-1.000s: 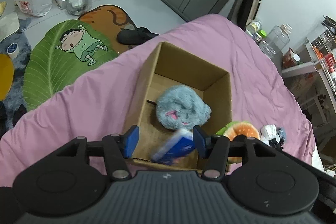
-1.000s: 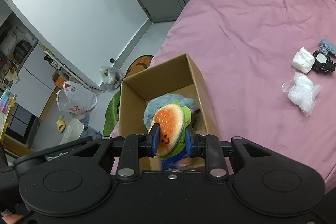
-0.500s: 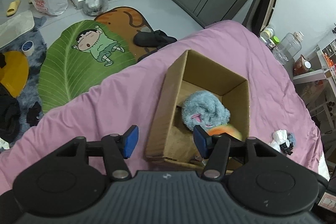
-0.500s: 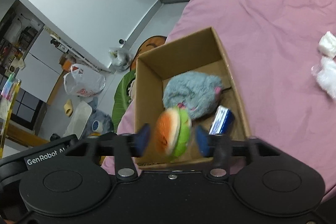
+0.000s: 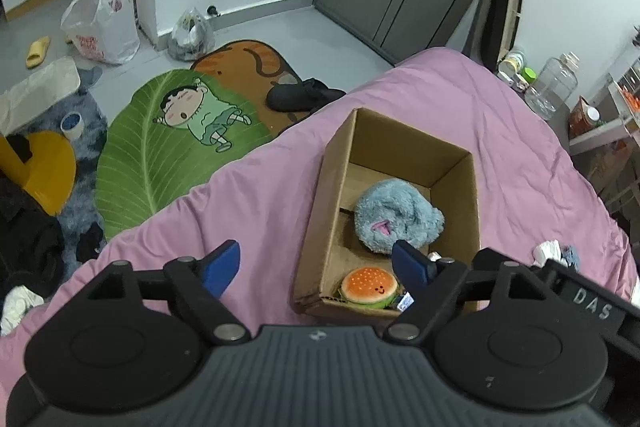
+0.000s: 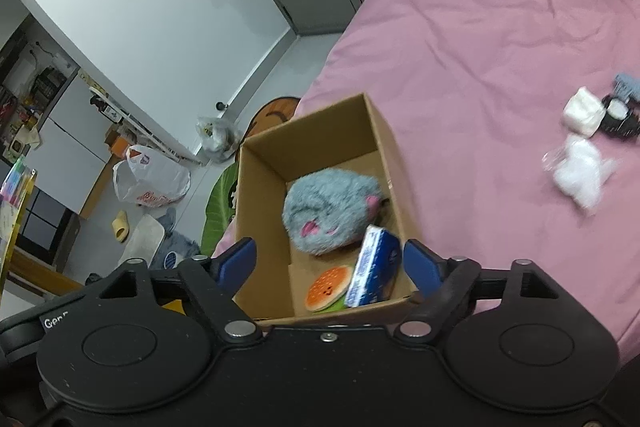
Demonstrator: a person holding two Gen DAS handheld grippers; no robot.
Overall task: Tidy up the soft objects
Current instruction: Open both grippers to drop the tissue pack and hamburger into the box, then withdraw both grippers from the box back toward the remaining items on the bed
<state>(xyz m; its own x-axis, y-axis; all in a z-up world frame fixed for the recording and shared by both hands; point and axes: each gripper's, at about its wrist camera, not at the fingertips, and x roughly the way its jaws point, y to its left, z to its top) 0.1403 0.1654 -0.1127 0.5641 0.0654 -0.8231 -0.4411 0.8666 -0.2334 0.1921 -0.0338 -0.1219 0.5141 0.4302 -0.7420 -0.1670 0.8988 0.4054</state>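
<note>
**Q:** Currently, what is the condition of the two tools you are holding, taken from left to right?

**A:** I hold the left gripper [image 5: 318, 269] above the near edge of the pink bedcover [image 5: 460, 115]. Its jaws have just been opening and stand wide apart, with nothing between the blue pads. Its right pad overlaps the near right corner of the cardboard box [image 5: 320, 227] in the picture, but I see no contact. The right gripper [image 6: 330, 263] sits over the same box [image 6: 264, 211]. Its jaws have also just been opening and are spread wide; nothing is gripped between them.

**Q:** Where are the soft objects?

**A:** Three items lie inside the box. The grey plush mouse [image 6: 328, 213] occupies the middle of the floor. The burger plush [image 6: 328, 287] lies at the near end, bun side up, touching the near wall as far as I can judge. The blue and white pack [image 6: 374, 269] leans tilted just beside the burger plush, against the right wall; in the left wrist view only a corner of it shows behind the pad.

**Q:** What remains outside the box?

**A:** To the right on the bedcover, well apart from the box, lie a white folded item [image 6: 582, 111], a black and white item [image 6: 618, 117] touching it, and a clear bag of white filling [image 6: 580, 175], which is blurred. On the far left, on the floor, I see a green leaf-shaped rug [image 5: 160, 155].
</note>
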